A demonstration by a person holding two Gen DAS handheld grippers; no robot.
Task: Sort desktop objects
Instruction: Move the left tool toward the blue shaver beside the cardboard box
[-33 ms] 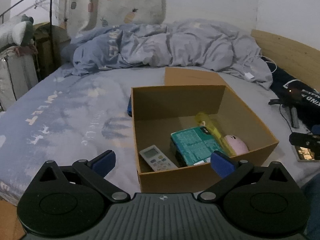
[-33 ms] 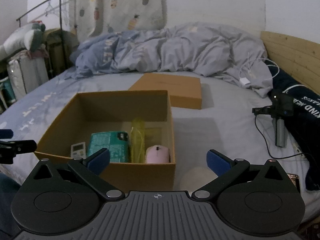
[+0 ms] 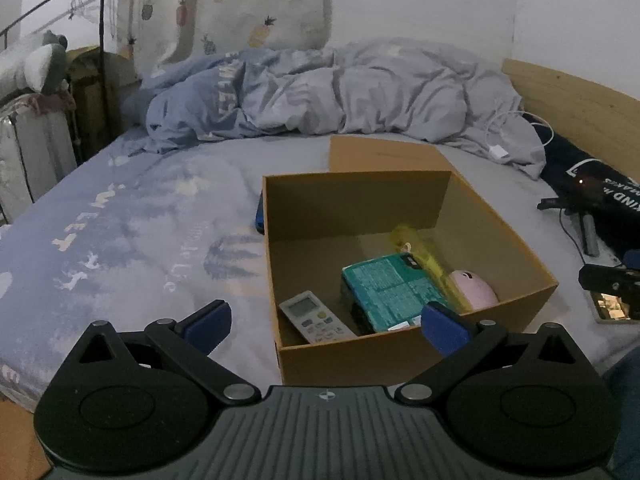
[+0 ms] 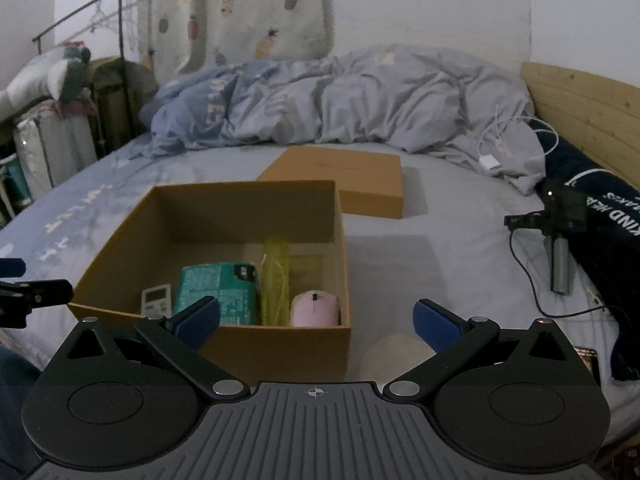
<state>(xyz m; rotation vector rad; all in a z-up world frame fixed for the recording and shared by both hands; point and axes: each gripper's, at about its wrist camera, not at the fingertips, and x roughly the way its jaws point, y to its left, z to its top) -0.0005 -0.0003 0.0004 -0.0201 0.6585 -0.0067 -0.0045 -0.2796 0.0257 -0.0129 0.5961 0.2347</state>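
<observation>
An open cardboard box [image 3: 352, 196] [image 4: 244, 196] sits on the bed. Inside lie a white remote [image 3: 314, 318] [image 4: 157, 300], a teal packet [image 3: 386, 290] [image 4: 218, 290], a yellow see-through pouch [image 3: 420, 250] [image 4: 275, 276] and a pink mouse [image 3: 474, 290] [image 4: 314, 310]. My left gripper [image 3: 325, 322] is open and empty, just in front of the box's near wall. My right gripper [image 4: 316, 322] is open and empty too, level with the box's near right corner. A pale round object [image 4: 394, 356] lies on the sheet by its right finger.
The box lid [image 4: 340, 180] lies flat behind the box. A blue object [image 3: 259, 216] peeks out behind the box's left wall. A crumpled duvet [image 3: 340, 92] fills the back. A camera on a handle [image 4: 560, 232], cables, dark clothing and a phone [image 3: 612, 308] lie at the right.
</observation>
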